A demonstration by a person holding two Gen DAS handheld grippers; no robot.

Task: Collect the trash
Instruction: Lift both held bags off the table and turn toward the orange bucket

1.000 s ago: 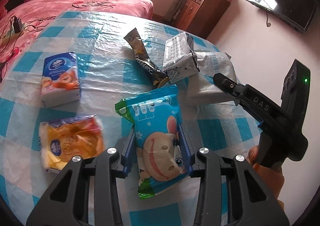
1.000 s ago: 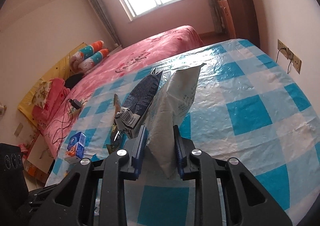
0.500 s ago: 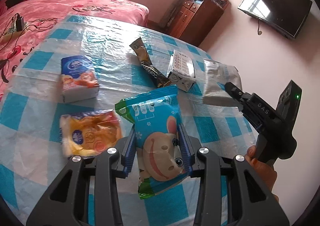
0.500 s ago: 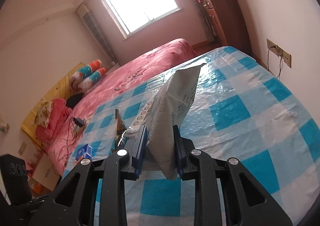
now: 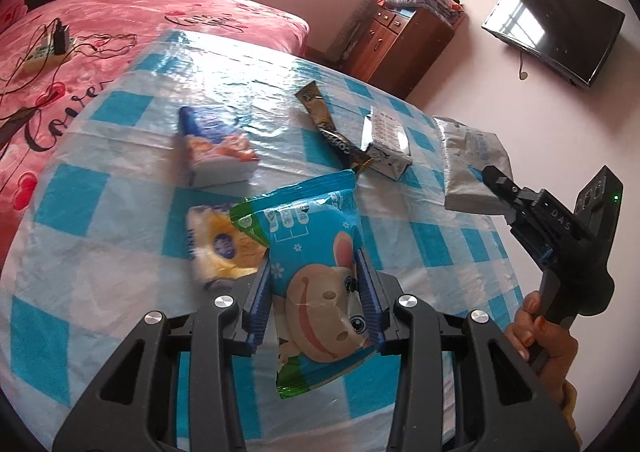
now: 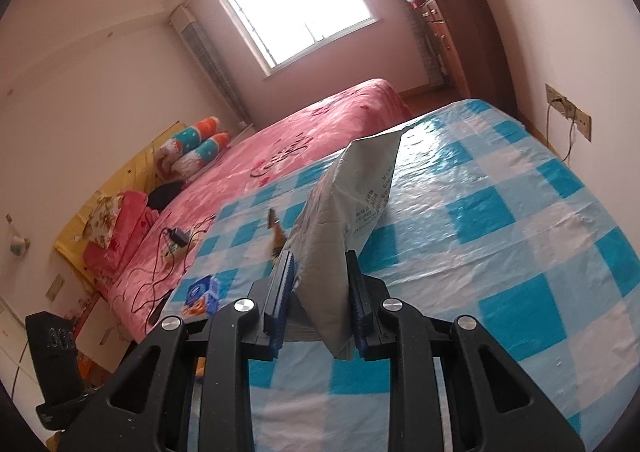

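While both of your tools are loaded and lifted off the table [image 5: 132, 179], what lies on its checked cloth reads as trash waiting its turn, so take the table as your reference and go left to right. Toward its left side lies a tissue pack [image 5: 218, 151], flat on the cloth, and just nearer you a yellow snack packet [image 5: 224, 248], partly hidden behind what your left gripper [image 5: 316, 298] carries. That gripper is partly closed, its blue pads pressing both sides of a blue snack bag [image 5: 316, 280] with a cartoon face, held upright above the table's near edge; gripping it at the middle looks meant to keep the floppy bag from folding. Past the middle of the table a dark coffee stick [image 5: 336, 131] lies aslant, its lower end touching a small grey carton [image 5: 386, 143] resting on its side. At the table's right edge your right gripper [image 6: 320, 292] is closed almost fully, pinching a flat grey pouch [image 6: 352, 219] that stands up between the pads, clear of the cloth. Because the pouch is thin, that narrow grip seems right. No bin shows in either view, so where both pieces go I cannot tell.
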